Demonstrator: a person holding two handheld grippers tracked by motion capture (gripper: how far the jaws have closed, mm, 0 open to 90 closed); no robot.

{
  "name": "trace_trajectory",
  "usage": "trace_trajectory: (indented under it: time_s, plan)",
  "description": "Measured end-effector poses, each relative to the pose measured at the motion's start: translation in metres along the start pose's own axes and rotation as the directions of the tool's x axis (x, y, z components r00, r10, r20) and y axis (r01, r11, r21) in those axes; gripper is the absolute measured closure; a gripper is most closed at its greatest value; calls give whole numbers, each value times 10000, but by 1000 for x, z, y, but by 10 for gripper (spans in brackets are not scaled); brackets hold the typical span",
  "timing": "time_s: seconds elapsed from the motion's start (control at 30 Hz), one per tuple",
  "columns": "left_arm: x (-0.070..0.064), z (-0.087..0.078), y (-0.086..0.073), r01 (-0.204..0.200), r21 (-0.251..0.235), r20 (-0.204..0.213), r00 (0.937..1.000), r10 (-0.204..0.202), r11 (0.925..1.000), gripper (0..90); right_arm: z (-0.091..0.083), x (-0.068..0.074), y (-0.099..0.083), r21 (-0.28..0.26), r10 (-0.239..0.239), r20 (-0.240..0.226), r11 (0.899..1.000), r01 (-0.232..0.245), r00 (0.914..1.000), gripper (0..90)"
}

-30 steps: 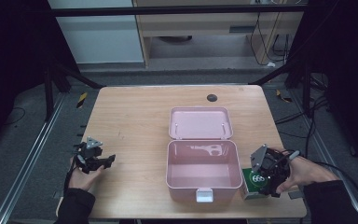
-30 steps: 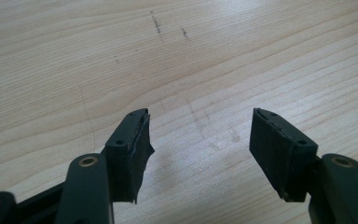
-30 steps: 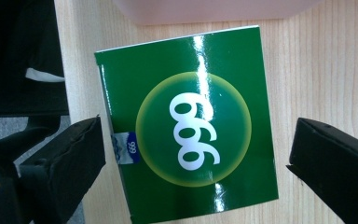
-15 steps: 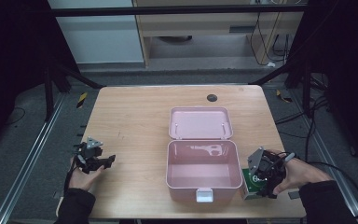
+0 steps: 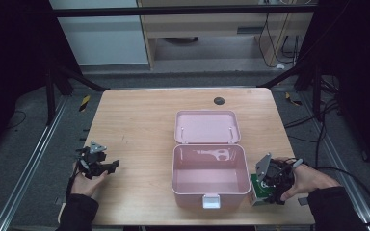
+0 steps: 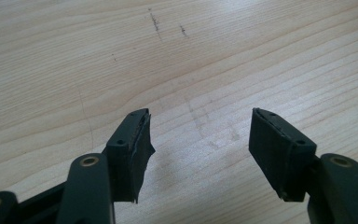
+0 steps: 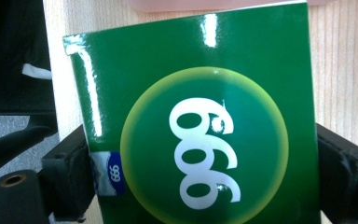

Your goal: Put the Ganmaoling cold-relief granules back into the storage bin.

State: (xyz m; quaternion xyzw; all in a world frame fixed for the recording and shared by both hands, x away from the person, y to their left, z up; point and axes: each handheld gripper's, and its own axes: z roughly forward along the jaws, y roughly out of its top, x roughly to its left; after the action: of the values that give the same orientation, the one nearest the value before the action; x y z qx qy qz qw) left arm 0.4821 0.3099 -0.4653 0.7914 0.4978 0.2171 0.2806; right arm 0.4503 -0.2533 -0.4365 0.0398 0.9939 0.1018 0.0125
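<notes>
An open pink box (image 5: 192, 190) sits mid-table with its lid (image 5: 207, 127) folded back; a pale scissors-shaped item (image 5: 213, 154) lies inside at the rear. Just right of the box, near the table's front edge, my right gripper (image 5: 266, 185) is shut on a glossy green carton (image 5: 257, 192). In the right gripper view the carton (image 7: 205, 70) carries a round logo with white figures, and the right gripper (image 7: 205, 175) has a jaw pressed to each side of it. My left gripper (image 5: 111, 166) rests open at the front left, holding nothing, with bare wood between its fingers (image 6: 130, 144).
A small dark round disc (image 5: 218, 101) lies at the back of the wooden table (image 5: 139, 125). Metal rails and dark floor flank the table. Cables trail on the right, and a cabinet stands behind.
My right hand and gripper have shifted slightly toward the front edge, staying on the green carton. The left gripper and the pink box have not moved.
</notes>
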Motion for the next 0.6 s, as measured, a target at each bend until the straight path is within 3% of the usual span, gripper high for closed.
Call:
trace_trajectory:
  time_s: [0.27, 0.6]
  plan:
    - [0, 0, 0, -10, 7, 19, 10000, 10, 10000, 387, -2, 0, 4, 398, 143, -43, 9991, -141, 9999, 153]
    - [0, 0, 0, 3, -10, 36, 10000, -3, 10000, 389, -16, 3, 1, 440, 409, -43, 9982, -407, 9992, 160]
